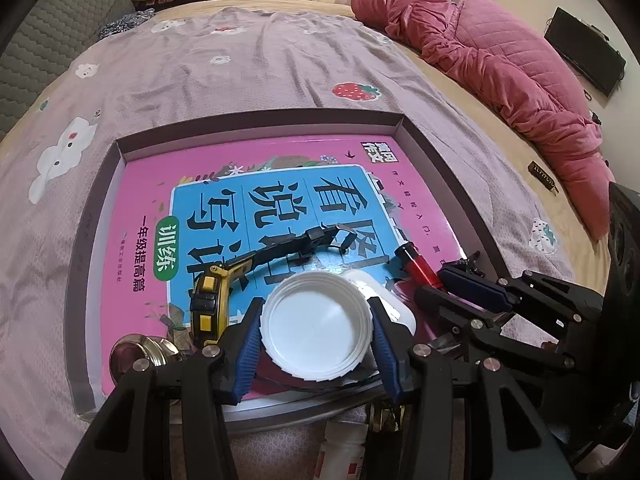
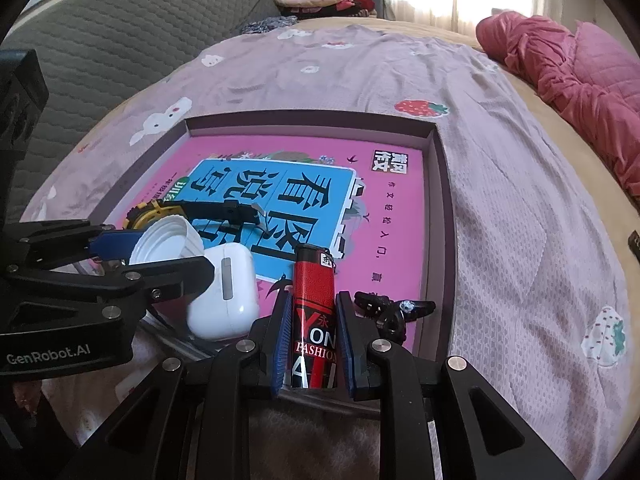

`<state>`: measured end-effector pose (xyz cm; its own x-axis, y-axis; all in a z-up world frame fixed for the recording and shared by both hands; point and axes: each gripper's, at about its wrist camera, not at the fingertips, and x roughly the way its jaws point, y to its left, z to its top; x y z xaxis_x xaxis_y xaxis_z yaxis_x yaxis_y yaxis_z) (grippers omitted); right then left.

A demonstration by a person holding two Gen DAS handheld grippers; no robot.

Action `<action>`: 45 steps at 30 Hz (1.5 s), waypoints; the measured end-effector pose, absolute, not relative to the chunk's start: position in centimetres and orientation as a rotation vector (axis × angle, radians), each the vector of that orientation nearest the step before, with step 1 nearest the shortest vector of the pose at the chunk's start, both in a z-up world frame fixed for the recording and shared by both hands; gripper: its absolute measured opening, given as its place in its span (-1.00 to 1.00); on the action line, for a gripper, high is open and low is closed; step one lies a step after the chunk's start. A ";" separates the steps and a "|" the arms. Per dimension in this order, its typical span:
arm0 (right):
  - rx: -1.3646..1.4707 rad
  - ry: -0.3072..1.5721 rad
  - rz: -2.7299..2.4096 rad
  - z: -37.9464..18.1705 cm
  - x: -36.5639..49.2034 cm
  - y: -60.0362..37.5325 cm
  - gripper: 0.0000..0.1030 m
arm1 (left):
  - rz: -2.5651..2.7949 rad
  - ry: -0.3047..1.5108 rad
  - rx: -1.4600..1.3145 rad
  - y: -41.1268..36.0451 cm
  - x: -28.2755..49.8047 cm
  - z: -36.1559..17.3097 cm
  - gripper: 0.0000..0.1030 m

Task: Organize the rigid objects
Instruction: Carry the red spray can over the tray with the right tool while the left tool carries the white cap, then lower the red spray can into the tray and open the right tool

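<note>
Left wrist view looks down into a shallow box (image 1: 404,120) lying on the bed (image 1: 200,64), its low walls open to the top. A pink and blue book (image 1: 160,184) covers nearly the whole floor of the box and carries everything else. It is flat, stiff and probably the heaviest piece; I would take it by an edge.

On the book lie a yellow-and-black watch (image 1: 208,300), a white earbud case (image 2: 224,300), a white lid (image 1: 320,328), a red lighter (image 2: 314,300) and a small black clip (image 2: 384,308).

The watch has a hard head and a limp strap, so the head is the place to grip. The earbud case is smooth, rounded and likely slippery; its flat sides suit the pads best.

The left tongs (image 1: 316,340) are closed across the lid's ribbed rim, which looks light, stiff and easy to hold. The right tongs (image 2: 312,332) are clamped on the lighter's lower body near the box's near edge; its glossy wrap may slide, and it should not be squeezed hard. The clip, just right of the lighter, is tiny and awkward to pinch.
</note>
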<state>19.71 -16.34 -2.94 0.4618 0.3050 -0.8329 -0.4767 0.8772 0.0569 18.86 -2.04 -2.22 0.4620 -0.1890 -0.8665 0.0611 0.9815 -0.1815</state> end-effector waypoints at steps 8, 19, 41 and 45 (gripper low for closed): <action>-0.166 0.981 0.472 -2.7 19.4 -16.8 -0.49 | -0.154 1.079 -0.133 -2.0 18.8 -2.2 -0.03; -0.144 0.953 0.473 -1.0 18.3 -17.3 -0.43 | -0.148 1.076 -0.130 -1.9 18.6 -2.1 -0.03; -0.086 0.946 0.413 0.3 17.7 -19.4 -0.30 | -0.179 1.062 -0.133 -3.6 18.4 -1.6 -0.03; -0.086 0.941 0.398 0.4 17.8 -19.7 -0.30 | -0.188 1.064 -0.111 -4.2 18.4 -1.6 -0.03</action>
